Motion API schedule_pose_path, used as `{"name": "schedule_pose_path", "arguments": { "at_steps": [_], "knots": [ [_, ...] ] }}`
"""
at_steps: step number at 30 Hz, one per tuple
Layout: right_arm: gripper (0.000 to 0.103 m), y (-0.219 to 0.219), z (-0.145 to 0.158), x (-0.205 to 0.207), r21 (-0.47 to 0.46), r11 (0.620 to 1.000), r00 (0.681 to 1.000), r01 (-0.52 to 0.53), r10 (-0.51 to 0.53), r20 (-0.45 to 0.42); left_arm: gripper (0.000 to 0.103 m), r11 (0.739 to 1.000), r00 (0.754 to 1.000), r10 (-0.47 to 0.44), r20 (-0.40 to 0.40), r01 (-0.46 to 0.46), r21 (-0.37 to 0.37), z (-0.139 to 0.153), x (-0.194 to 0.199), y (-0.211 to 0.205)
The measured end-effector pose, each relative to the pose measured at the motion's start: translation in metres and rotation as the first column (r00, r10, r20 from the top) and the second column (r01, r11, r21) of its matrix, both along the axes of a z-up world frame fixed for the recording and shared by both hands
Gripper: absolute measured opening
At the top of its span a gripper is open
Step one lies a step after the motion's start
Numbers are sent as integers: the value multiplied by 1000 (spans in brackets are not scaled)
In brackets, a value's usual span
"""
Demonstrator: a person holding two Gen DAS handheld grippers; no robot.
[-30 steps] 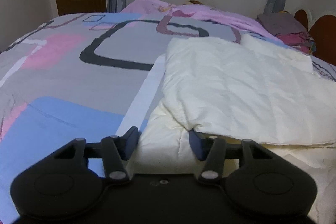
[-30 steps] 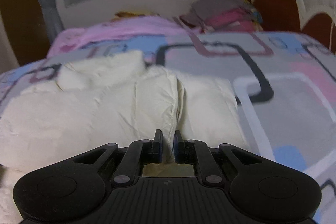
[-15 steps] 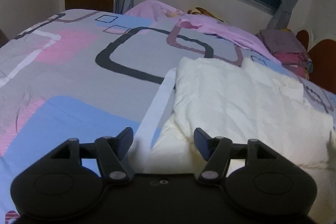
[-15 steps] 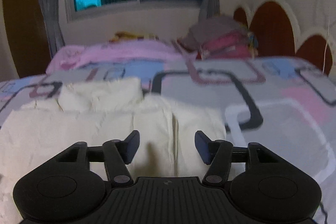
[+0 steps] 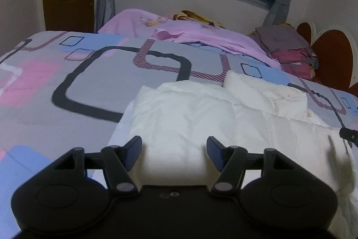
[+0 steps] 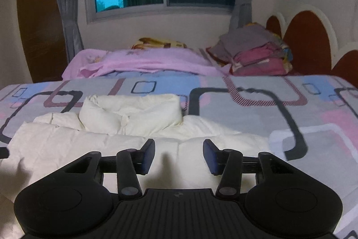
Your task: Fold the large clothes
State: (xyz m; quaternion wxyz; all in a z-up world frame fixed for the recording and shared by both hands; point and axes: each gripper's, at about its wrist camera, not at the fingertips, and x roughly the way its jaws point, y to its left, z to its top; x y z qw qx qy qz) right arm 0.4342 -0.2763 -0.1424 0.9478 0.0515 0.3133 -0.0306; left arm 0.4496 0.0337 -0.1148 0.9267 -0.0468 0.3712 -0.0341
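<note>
A cream padded jacket [image 5: 190,118] lies folded on the patterned bedspread [image 5: 94,82], collar at the far end. It also shows in the right wrist view [image 6: 134,127], with the collar [image 6: 129,113] upright. My left gripper [image 5: 174,149] is open and empty, raised above the jacket's near left part. My right gripper [image 6: 179,156] is open and empty, raised above the jacket's near right part. A tip of the right gripper [image 5: 349,136] shows at the left wrist view's right edge.
A pink blanket [image 6: 143,62] lies along the far side of the bed. A stack of folded clothes [image 6: 257,53] sits at the far right by the brown headboard [image 6: 308,37]. A window with grey curtains [image 6: 67,3] is behind.
My right gripper let go of the jacket's fold and opened. Both grippers rose and pulled back from the jacket. The left gripper stayed open throughout.
</note>
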Motion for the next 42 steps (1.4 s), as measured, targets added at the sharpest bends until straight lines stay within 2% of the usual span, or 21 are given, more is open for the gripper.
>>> {"name": "schedule_pose_path", "arguments": {
  "at_steps": [7,12,15,22,26,33,37,42],
  "knots": [
    [48,-5,-17,22,-27,999,999,42,-42,-14,63,1000,1000,-5,3,5,22,-14,30,-10],
    [48,-20,-43,33,-75,993,994,87,-92,-58,64,998,999,33,-11,-32,60,-39,49,-5],
    [48,-28,-64,34,-28,994,990,102,-104,-95,64,994,998,44,-32,-41,100,-57,52,-4],
    [48,-23,-87,37,-74,993,992,91,-98,-85,66,994,999,26,-21,-24,109,-68,55,-6],
    [49,-24,-76,38,-74,994,990,83,-91,-105,66,994,999,36,-35,-32,105,-62,55,-4],
    [49,-25,-40,12,37,995,995,95,-93,-45,66,993,997,68,-36,-65,97,-43,38,1],
    [49,-15,-30,-2,24,998,998,65,-64,-25,67,996,999,47,-20,-45,80,-31,23,-4],
    [49,-8,-31,-15,-10,999,999,40,-40,-34,69,998,1000,11,-24,-9,64,-27,5,-16]
  ]
}}
